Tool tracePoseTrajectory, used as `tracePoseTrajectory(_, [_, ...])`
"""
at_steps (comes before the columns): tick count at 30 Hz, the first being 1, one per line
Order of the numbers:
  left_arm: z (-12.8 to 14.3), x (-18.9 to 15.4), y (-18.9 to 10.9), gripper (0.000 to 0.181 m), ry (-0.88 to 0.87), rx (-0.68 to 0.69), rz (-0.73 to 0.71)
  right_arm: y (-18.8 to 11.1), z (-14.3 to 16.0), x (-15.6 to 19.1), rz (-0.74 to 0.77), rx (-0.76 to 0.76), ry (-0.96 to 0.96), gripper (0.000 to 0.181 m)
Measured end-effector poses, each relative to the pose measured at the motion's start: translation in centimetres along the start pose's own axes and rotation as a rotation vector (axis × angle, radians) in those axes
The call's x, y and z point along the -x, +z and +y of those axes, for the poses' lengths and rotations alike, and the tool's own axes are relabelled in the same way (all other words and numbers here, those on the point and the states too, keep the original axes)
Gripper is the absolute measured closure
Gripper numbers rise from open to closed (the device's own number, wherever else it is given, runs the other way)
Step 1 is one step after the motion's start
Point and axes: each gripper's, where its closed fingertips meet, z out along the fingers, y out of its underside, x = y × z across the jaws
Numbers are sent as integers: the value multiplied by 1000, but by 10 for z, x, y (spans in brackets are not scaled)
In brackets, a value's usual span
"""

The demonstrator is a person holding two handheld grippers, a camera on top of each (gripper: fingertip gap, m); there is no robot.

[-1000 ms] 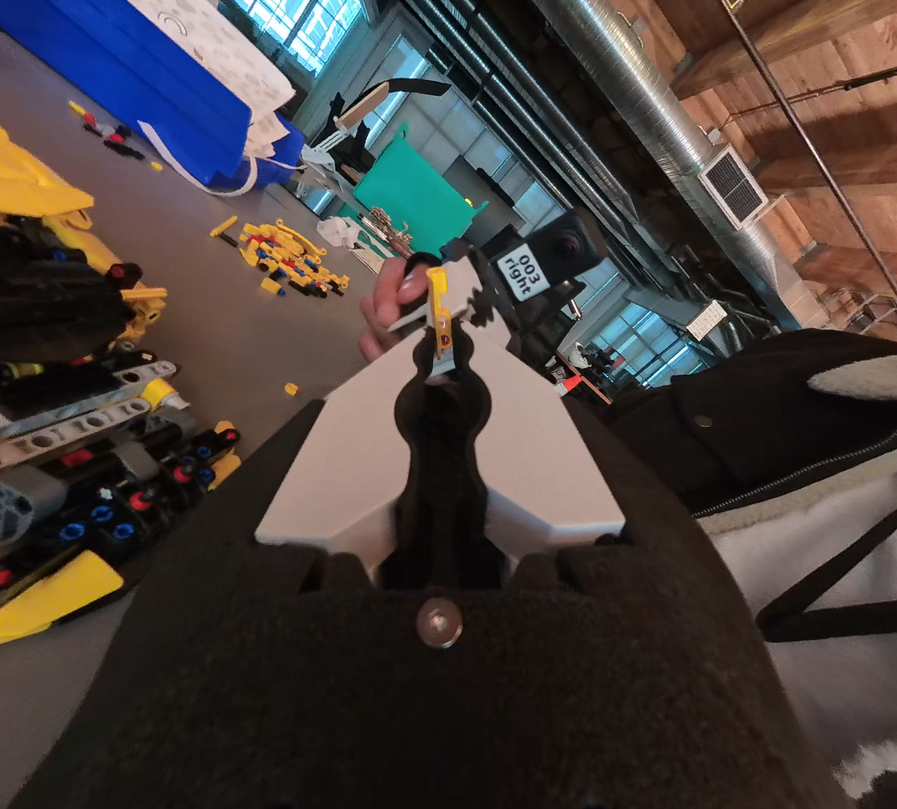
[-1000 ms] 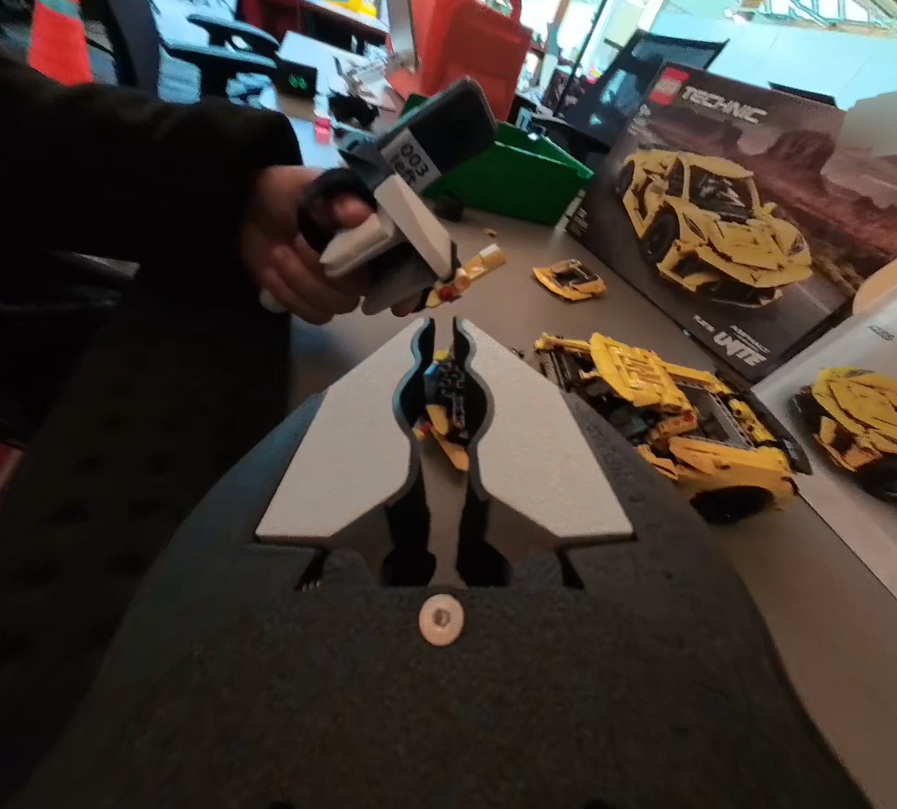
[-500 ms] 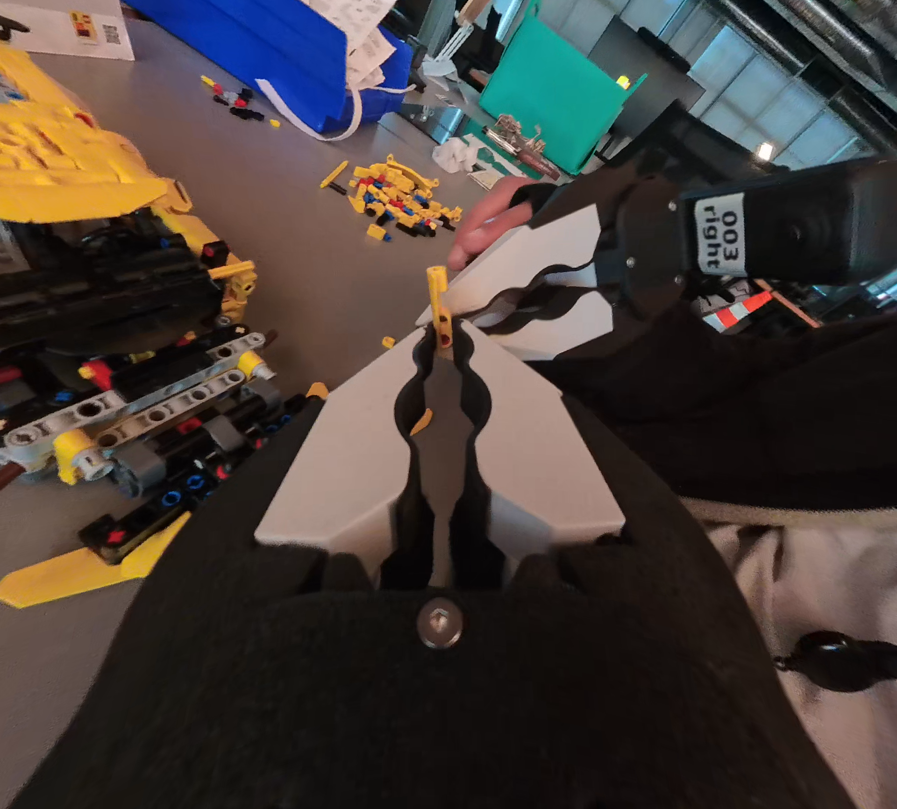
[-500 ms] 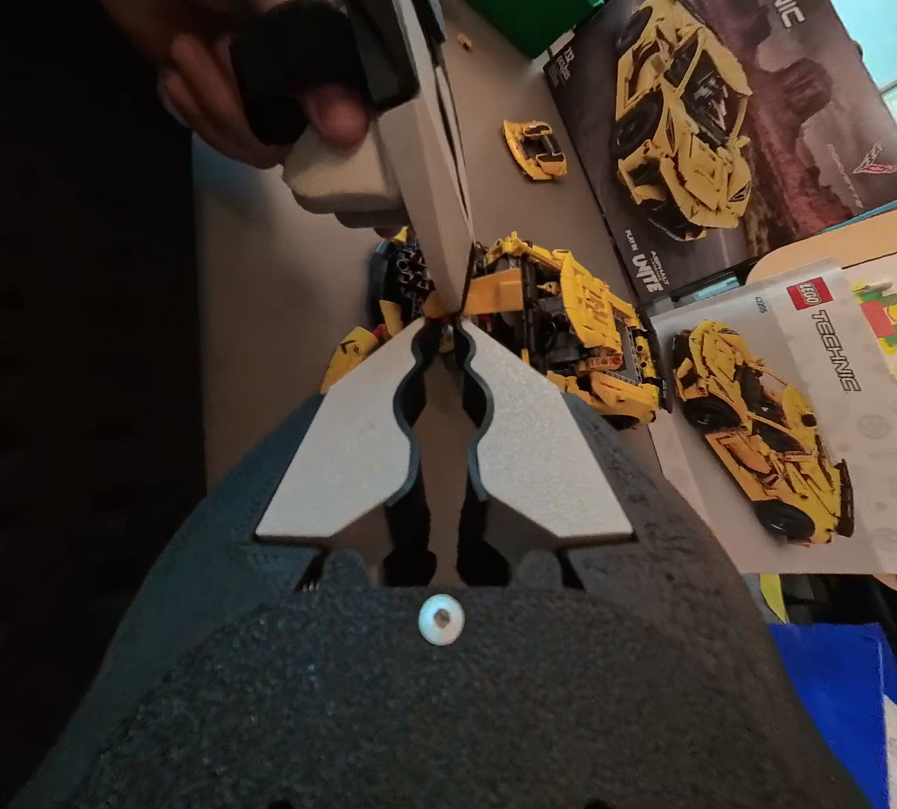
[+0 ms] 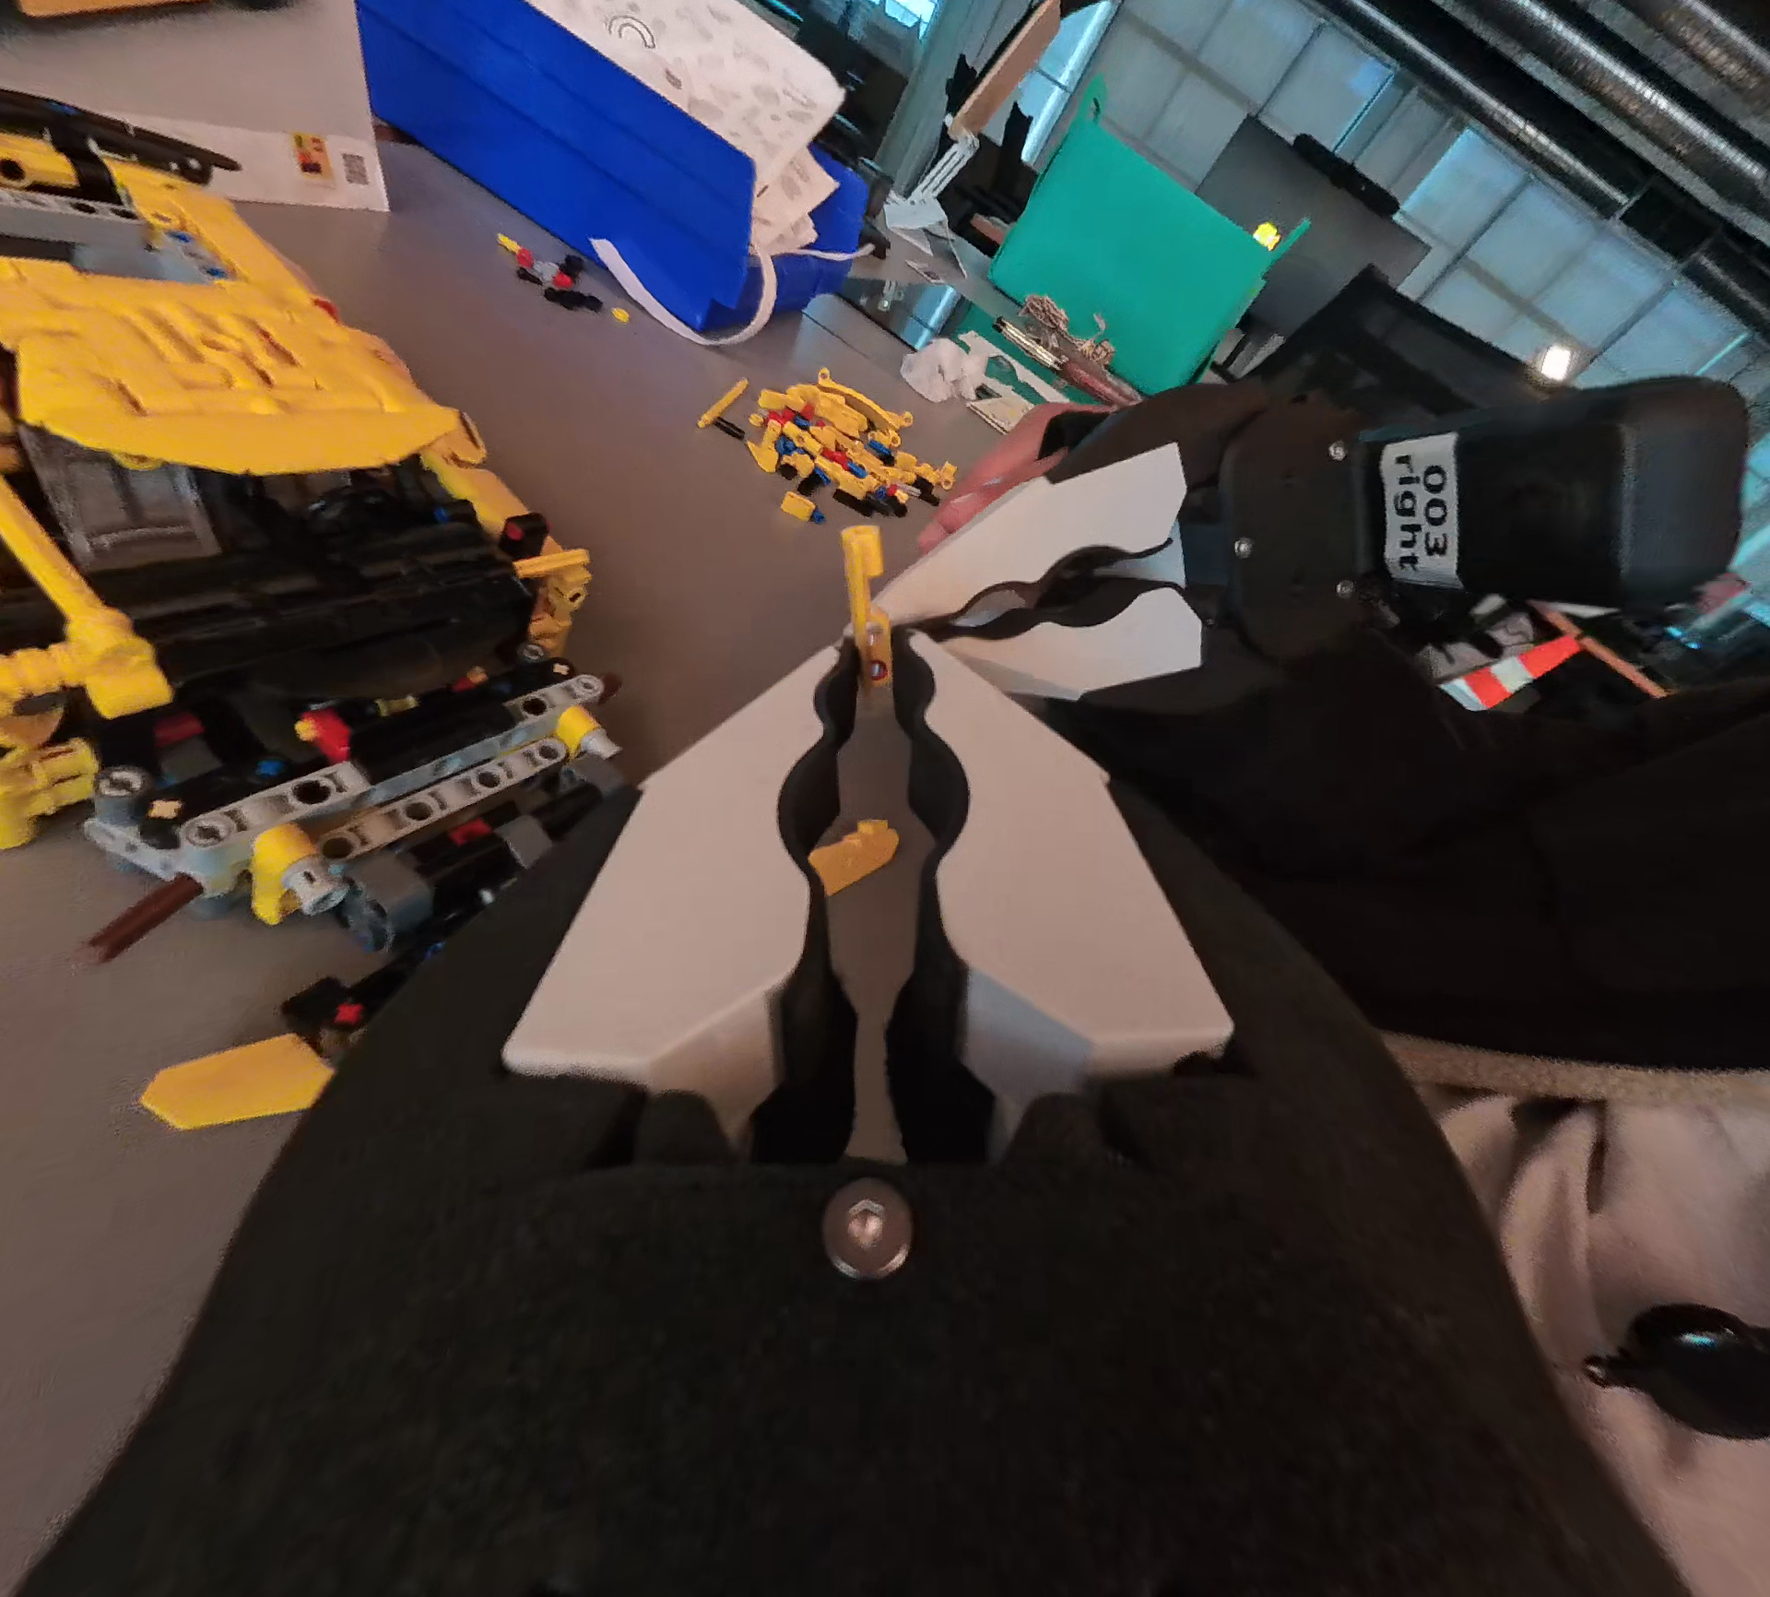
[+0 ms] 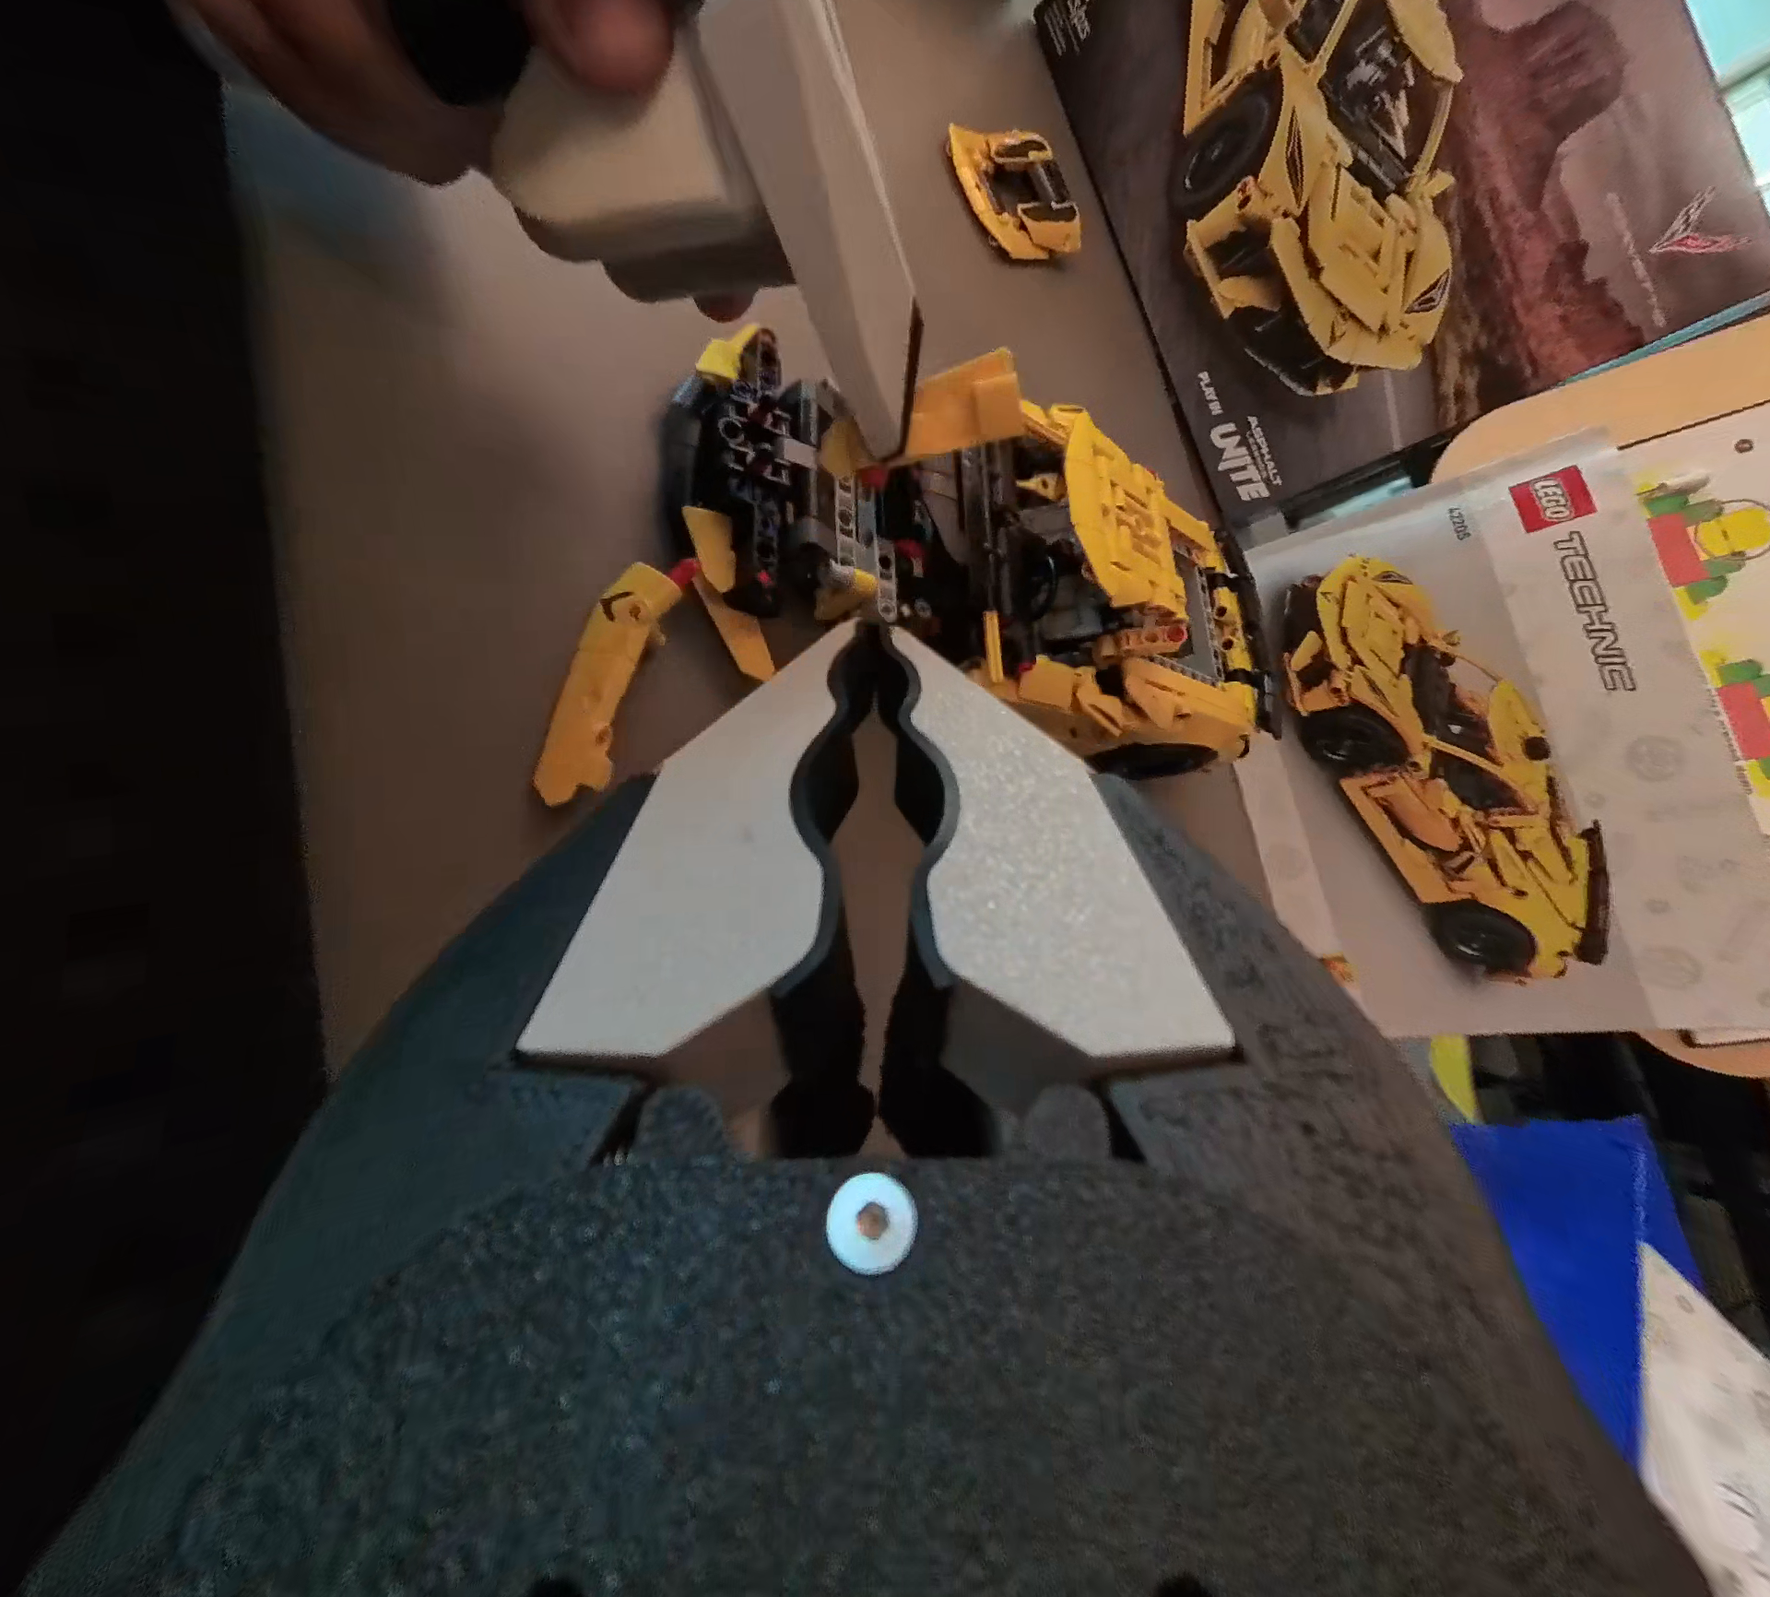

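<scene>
Grey tabletop (image 5: 670, 421) fills frame left, half-built yellow car (image 6: 1054, 574) at mid-left. Left gripper (image 5: 873, 658) jaws pinch a thin yellow beam (image 5: 865, 583) at centre: light, stiff, slippery plastic; grip flats. Right gripper (image 6: 876, 641) jaws nearly closed, empty, tips beside beam.

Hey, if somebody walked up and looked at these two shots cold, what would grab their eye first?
Most likely the half-built yellow brick car lying on the grey table, with its box propped up behind it. Next, the left claw, shut on a small yellow piece, with the right claw meeting it tip to tip. A heap of loose bricks lies farther back.
</scene>
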Motion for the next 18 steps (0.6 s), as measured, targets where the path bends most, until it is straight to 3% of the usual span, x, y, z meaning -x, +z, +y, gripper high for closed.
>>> tracePoseTrajectory(4, [-1, -8, 0, 175, -10, -11, 60, -14, -33, -5, -102, -235, 287, 181])
tracePoseTrajectory(7, [-10, -10, -5, 175, -83, -71, 114, -17, -38, -7, -192, -319, 463, 174])
tracePoseTrajectory(10, [-26, -10, -13, 175, -197, -186, 176, -12, -46, -27, -12, -348, 527, 170])
tracePoseTrajectory(15, [-44, -7, -22, 175, -430, -390, 277, 7, -73, -24, 57, -409, 758, 160])
tracePoseTrajectory(18, [-45, -13, -22, 175, -431, -391, 313, 0, -74, -31, 114, -443, 736, 171])
